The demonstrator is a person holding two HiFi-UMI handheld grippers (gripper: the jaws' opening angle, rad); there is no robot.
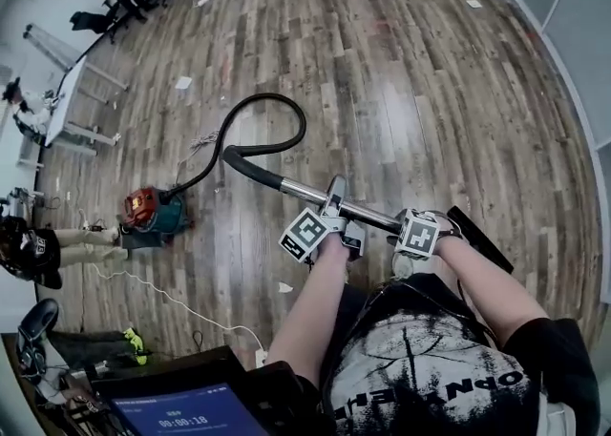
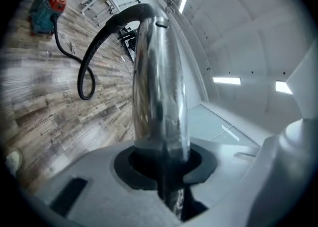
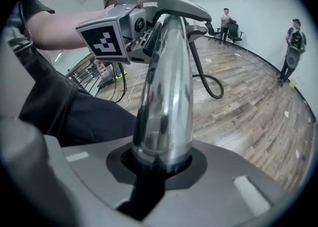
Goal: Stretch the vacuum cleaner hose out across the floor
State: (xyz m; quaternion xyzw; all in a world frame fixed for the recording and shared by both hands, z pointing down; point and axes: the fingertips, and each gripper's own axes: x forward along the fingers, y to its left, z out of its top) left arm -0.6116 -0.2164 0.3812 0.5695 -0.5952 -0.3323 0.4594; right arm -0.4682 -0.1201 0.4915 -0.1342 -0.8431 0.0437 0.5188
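Grips the chrome wand (image 1: 304, 192) with left gripper (image 1: 336, 199) and right gripper (image 1: 420, 224), each part-closed tight around it, the black hose (image 1: 286, 119) ahead of both curling in a loop toward the vacuum cleaner (image 1: 148, 212), seemingly leaving most stretching undone.

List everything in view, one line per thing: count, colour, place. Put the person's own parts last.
vacuum cleaner: one, red and teal, on the floor at the left.
hose: one, black, looping over the floor from the vacuum cleaner to the wand.
metal wand: one, chrome, held in both grippers.
paper scraps: at least four, white, scattered on the floor.
cable: one, white, on the floor near the person.
screen: one, blue-lit, bottom left edge.
bystanders: two, dark-clothed, standing by the far wall.
floor: wood planks, brown-grey.
left gripper: one, grey, shut on the wand.
right gripper: one, grey, shut on the wand.
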